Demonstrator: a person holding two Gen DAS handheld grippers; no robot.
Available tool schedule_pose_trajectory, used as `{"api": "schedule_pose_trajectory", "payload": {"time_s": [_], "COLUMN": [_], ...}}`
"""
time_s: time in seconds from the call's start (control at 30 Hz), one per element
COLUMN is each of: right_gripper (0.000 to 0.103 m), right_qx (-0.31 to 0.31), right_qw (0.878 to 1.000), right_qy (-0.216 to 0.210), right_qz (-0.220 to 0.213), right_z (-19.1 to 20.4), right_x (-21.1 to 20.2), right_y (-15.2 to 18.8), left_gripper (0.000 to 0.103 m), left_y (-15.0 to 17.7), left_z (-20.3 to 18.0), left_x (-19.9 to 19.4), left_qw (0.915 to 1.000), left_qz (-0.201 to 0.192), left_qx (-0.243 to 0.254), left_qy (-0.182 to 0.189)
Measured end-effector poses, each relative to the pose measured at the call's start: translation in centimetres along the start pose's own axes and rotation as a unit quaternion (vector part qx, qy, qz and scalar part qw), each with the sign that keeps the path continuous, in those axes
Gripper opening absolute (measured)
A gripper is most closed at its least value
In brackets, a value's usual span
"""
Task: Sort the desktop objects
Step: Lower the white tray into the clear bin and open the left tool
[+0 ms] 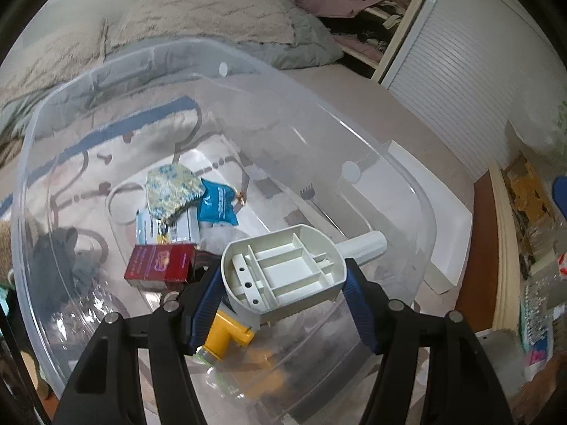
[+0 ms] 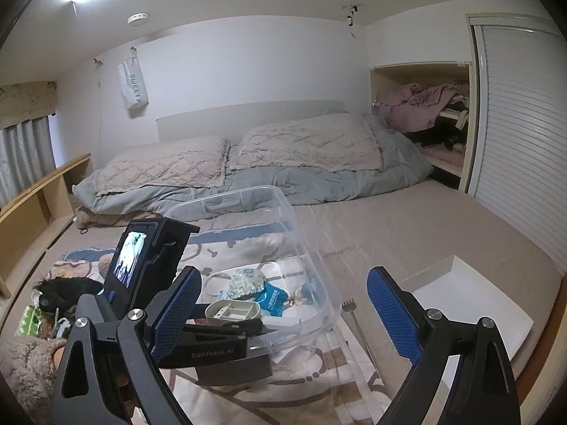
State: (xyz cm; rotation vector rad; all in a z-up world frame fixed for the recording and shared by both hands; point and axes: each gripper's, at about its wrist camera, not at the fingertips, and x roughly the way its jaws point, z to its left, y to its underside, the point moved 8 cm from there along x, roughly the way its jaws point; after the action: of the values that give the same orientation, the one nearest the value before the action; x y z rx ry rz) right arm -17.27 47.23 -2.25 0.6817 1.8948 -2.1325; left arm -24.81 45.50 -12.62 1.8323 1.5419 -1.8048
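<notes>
The left gripper [image 1: 283,283] clamps the grey scoop-like piece [image 1: 283,272] directly above the clear bin [image 1: 53,212], handle pointing far-right, while the right gripper [image 2: 283,315] hangs agape.

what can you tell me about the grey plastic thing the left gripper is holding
The grey plastic piece is a hard, off-white moulded part, rounded in outline, its ribbed hollow side facing the camera, with small holes along one rib and a tubular stub sticking out to the right. The left gripper clamps it between its blue pads over the clear plastic bin. Nothing else touches it.
</notes>
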Motion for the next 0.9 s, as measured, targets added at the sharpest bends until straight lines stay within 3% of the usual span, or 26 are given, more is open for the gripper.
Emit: {"api": "schedule_pose_trajectory", "payload": {"time_s": [0.67,0.9], "right_gripper": [0.095,0.095], "right_qx": [0.001,0.001], "right_qw": [1.000,1.000], "right_qy": [0.011,0.013], "right_qz": [0.007,0.007], "right_z": [-0.05,-0.04], "right_x": [-0.77,-0.95], "right_y": [0.40,0.42], "left_gripper": [0.067,0.079], "left_y": [0.15,0.32], "left_z": [0.21,0.53], "left_x": [0.13,-0.18], "left_qw": [0.9996,0.9987], "left_qz": [0.007,0.008], "left_qx": [-0.026,-0.044], "left_qy": [0.011,0.024]}}
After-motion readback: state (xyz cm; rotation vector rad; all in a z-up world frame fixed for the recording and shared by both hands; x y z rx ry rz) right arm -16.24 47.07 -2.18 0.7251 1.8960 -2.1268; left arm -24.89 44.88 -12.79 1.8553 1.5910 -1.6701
